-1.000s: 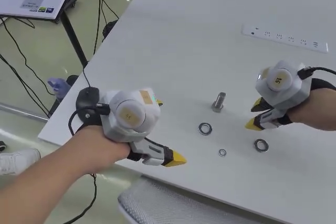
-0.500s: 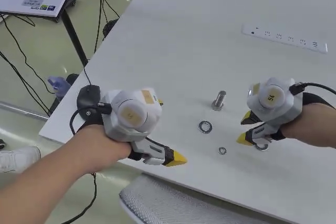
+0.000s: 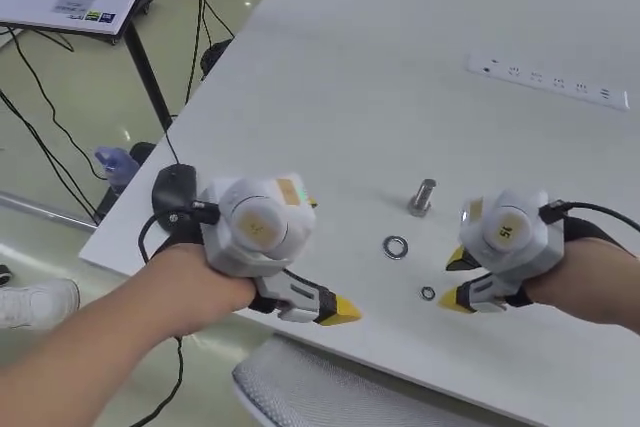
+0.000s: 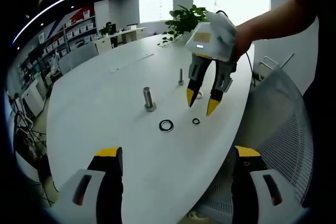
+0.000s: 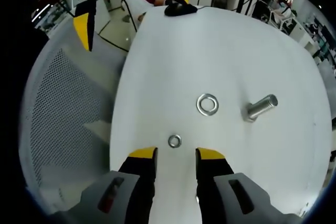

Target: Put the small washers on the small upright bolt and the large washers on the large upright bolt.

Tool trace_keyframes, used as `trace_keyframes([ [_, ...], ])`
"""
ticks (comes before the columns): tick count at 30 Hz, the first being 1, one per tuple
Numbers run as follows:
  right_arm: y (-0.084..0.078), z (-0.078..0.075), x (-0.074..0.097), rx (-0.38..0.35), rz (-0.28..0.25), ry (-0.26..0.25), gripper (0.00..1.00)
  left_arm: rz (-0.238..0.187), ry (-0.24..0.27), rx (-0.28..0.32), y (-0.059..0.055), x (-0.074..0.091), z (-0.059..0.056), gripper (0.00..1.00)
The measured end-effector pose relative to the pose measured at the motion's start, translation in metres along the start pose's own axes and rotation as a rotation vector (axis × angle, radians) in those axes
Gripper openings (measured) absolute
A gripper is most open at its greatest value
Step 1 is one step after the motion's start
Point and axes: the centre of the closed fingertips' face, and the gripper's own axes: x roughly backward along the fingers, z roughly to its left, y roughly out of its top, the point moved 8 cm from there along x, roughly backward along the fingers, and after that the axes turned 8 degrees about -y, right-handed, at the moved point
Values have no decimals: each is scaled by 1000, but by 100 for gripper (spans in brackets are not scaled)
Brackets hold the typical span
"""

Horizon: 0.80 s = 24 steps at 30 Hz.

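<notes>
While the left tongs (image 4: 177, 153) hang wide apart and empty over the desk (image 3: 380, 67) edge, the right tongs (image 5: 176, 154) hover narrowly parted, gripping nothing, tips just behind the small washer (image 5: 174, 141). A large washer (image 5: 208, 104) lies flat near the large upright bolt (image 5: 260, 107), not touching.

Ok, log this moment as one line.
left tongs: open, at table edge | right tongs: open, near small washer | large washer: beside bolt | bolt: bare

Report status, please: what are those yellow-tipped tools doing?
Left tool open, empty. Right tool open, poised at small silver metal washer. Nothing between tool and washer.
</notes>
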Motion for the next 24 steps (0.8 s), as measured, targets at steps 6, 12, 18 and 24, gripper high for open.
trace_keyframes([
  [6,2,2,-13,7,-3,-9,29,2,-4,0,-1,1,0,85],
  [12,-1,5,-20,21,20,-7,28,3,-12,-2,0,0,-1,84],
  [18,-2,6,-24,23,30,-11,27,6,-9,0,-2,1,0,83],
  [24,0,5,-24,65,43,-26,22,4,-4,8,-4,2,2,83],
])
